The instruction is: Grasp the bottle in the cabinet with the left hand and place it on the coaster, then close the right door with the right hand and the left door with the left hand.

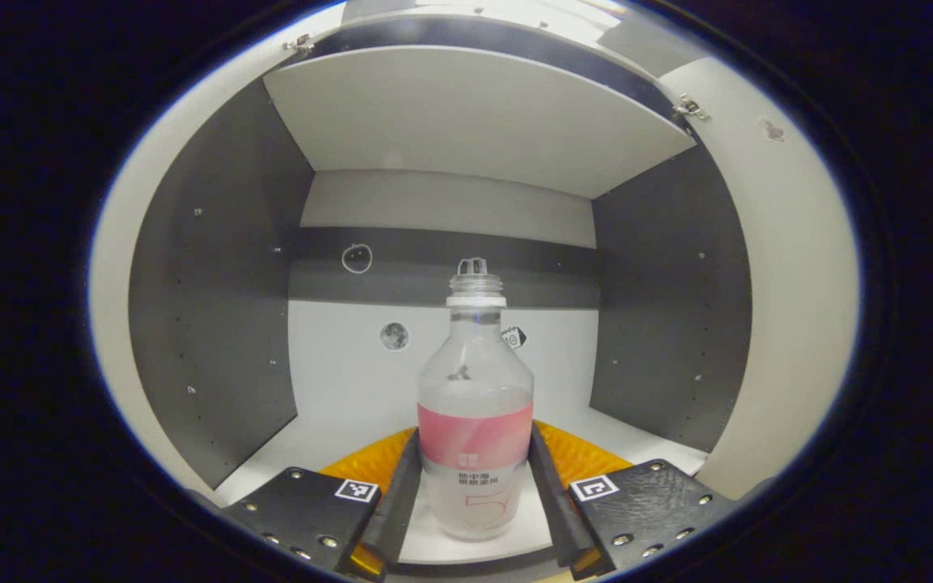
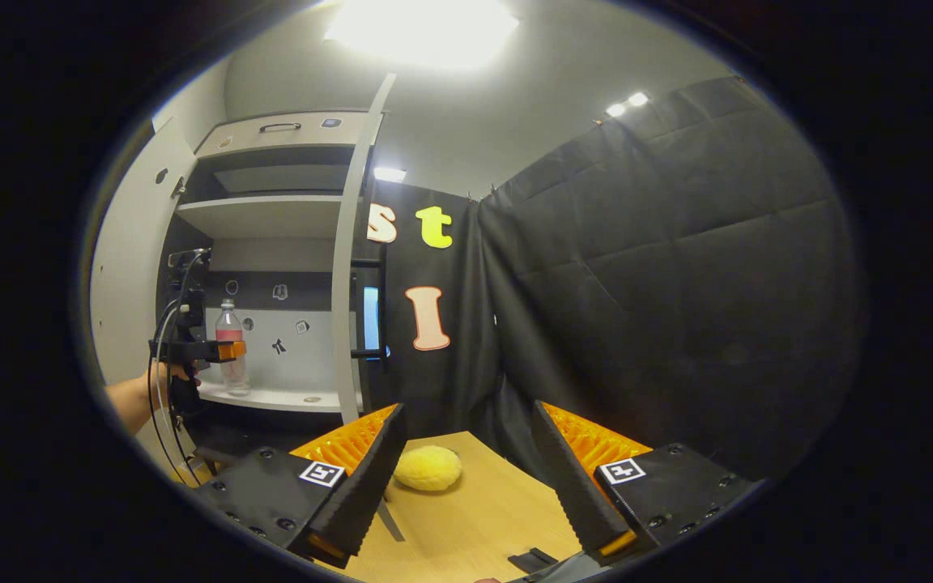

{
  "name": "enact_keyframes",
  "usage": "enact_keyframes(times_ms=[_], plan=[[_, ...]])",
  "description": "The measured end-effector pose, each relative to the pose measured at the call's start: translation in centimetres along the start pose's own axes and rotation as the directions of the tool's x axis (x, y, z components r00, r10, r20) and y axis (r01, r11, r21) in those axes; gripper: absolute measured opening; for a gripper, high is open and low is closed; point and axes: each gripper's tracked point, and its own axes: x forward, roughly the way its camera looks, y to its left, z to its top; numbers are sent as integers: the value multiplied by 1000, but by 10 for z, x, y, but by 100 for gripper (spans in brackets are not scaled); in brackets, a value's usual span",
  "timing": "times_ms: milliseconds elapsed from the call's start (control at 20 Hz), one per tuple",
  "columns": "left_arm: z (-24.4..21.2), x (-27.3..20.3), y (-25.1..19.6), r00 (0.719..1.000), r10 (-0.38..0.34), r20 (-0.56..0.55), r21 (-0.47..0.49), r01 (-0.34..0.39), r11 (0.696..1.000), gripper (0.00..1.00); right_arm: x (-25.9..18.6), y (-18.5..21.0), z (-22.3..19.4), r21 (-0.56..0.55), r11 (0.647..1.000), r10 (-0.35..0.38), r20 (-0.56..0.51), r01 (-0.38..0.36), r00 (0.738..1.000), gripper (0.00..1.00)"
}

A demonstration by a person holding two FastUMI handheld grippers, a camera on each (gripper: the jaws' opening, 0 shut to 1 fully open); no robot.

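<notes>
- The clear plastic bottle with a pink label band and a white neck ring (image 1: 475,421) stands upright on the white cabinet shelf (image 1: 337,405), toward the shelf's front edge and about midway between the two grey side walls.
- The left gripper (image 1: 475,486) reaches into the cabinet with one finger on each side of the bottle's lower body; both fingers lie against the label zone, so the bottle sits clasped between them.
- An upper white shelf board (image 1: 466,113) roofs the compartment, and small stickers dot the back wall behind the bottle.
- In the right gripper view, the same bottle (image 2: 230,344) shows far off inside the open cabinet, with the left gripper (image 2: 219,351) at its side and a person's forearm (image 2: 130,401) behind it.
- The tall pale right cabinet door (image 2: 347,308) stands open, seen edge-on beside the compartment.
- The right gripper (image 2: 466,478) hangs above the light wooden worktop (image 2: 475,518) with its fingers spread wide apart and nothing between them.
- A fluffy round yellow coaster (image 2: 428,468) lies on the worktop near its far edge, just beyond the right gripper's left-hand finger.
</notes>
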Motion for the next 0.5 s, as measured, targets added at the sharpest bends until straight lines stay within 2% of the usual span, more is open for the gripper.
enact_keyframes(times_ms=[500], plan=[[-2,-86,-24,1000,-6,15,8,6,1000,70,-16,-13,5,19,994,110,5,-110,994,93]])
